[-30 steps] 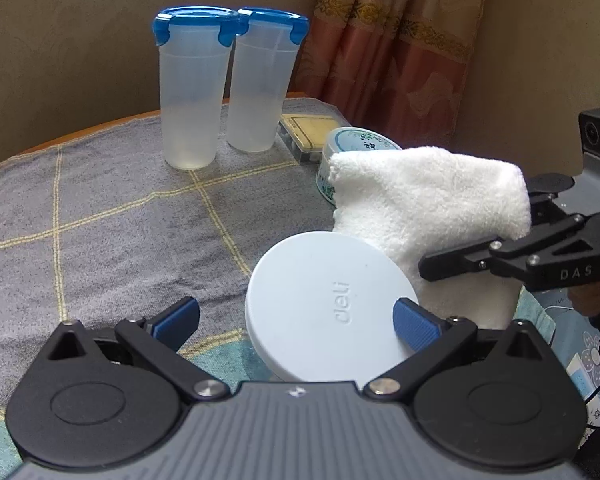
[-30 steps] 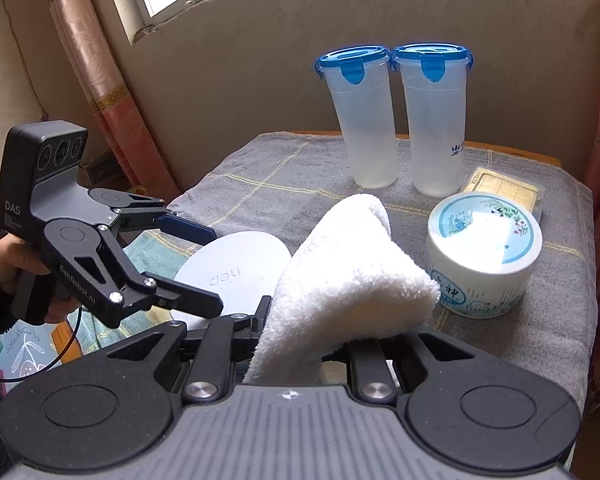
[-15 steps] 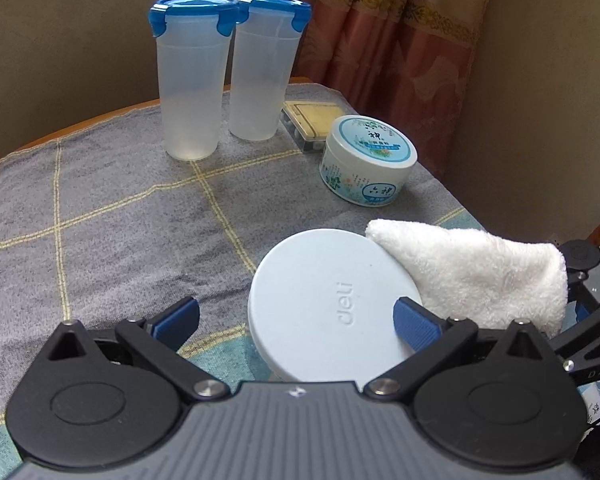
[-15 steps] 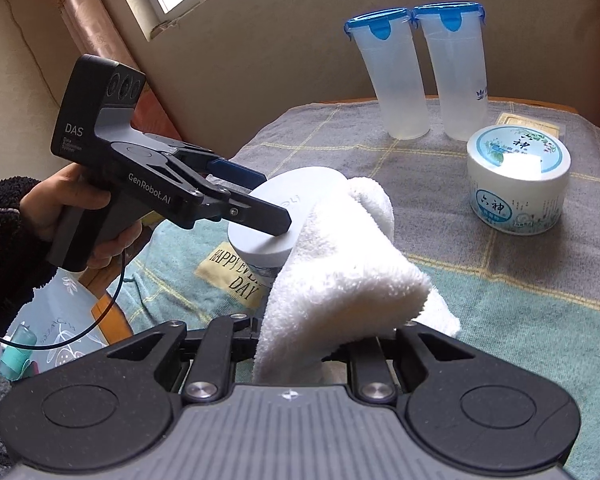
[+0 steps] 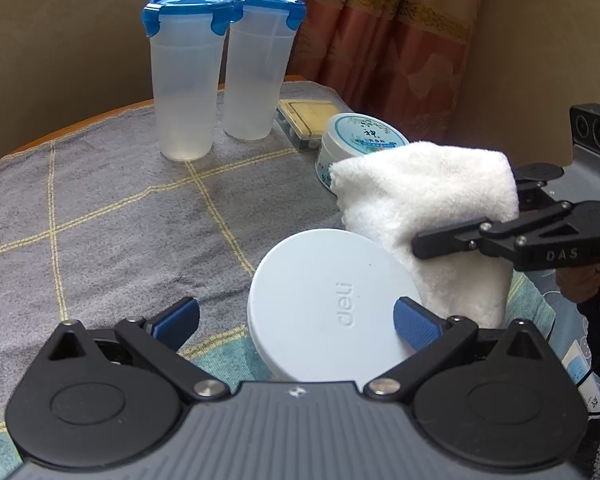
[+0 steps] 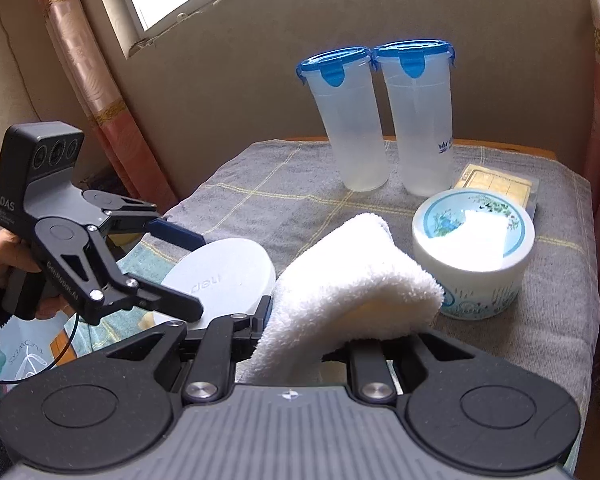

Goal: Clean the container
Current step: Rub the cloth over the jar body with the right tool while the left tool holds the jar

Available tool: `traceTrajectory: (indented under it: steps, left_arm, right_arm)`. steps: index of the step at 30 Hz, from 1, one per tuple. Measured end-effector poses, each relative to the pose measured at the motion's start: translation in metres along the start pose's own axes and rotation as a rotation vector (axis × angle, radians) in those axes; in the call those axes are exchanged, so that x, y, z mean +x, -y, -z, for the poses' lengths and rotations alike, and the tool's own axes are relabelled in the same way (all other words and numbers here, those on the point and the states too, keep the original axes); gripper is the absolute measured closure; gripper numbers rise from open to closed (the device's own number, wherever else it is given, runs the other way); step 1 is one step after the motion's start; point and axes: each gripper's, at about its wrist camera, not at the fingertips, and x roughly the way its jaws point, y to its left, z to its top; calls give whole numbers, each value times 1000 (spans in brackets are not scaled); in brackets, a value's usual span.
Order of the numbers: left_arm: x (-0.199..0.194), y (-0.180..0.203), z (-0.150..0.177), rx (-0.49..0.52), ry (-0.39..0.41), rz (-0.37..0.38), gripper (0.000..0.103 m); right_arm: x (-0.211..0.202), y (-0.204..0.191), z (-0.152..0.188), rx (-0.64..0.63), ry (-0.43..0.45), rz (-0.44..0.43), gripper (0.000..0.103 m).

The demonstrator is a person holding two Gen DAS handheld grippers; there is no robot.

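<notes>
1. Right now I'm steadying the white container [image 5: 328, 304] with my left gripper [image 5: 296, 320]. Its blue pads [image 5: 416, 324] are spread wide to either side of the lid, and I can't tell whether both are actually pressing on it.
2. I'm keeping the container tilted near the front edge of the table [image 5: 100, 208], lid face angled up toward me, so the cloth can get at it.
3. My right gripper [image 6: 336, 344] is pinching the folded white towel [image 6: 352, 280] tight. The jaws are squeezed almost together on the fabric, and the loose end is flopping forward as a soft wiping pad.
4. I'm holding the towel just beside the container's right rim; from the left view it's touching or nearly touching that edge.
5. Meanwhile the two blue-lidded cups [image 5: 184, 76], the flowered tub [image 6: 474, 256] and the flat yellow box [image 6: 496, 186] are sitting well back, out of my wiping path.
6. Next, I reckon, I'm sweeping the towel across the lid.
</notes>
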Motion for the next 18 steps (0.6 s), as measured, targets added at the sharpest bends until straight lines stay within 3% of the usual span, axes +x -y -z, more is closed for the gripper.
traceTrajectory:
  steps: [8,18]
  left_arm:
    - [-1,4,-2,21,-9,-19,0]
    - [-1,6,-1,26,-8,-33,0]
  right_arm:
    - [19,12,-21,-40,-14,-13,81]
    - [8,-4,8,-45,-72,-46,81]
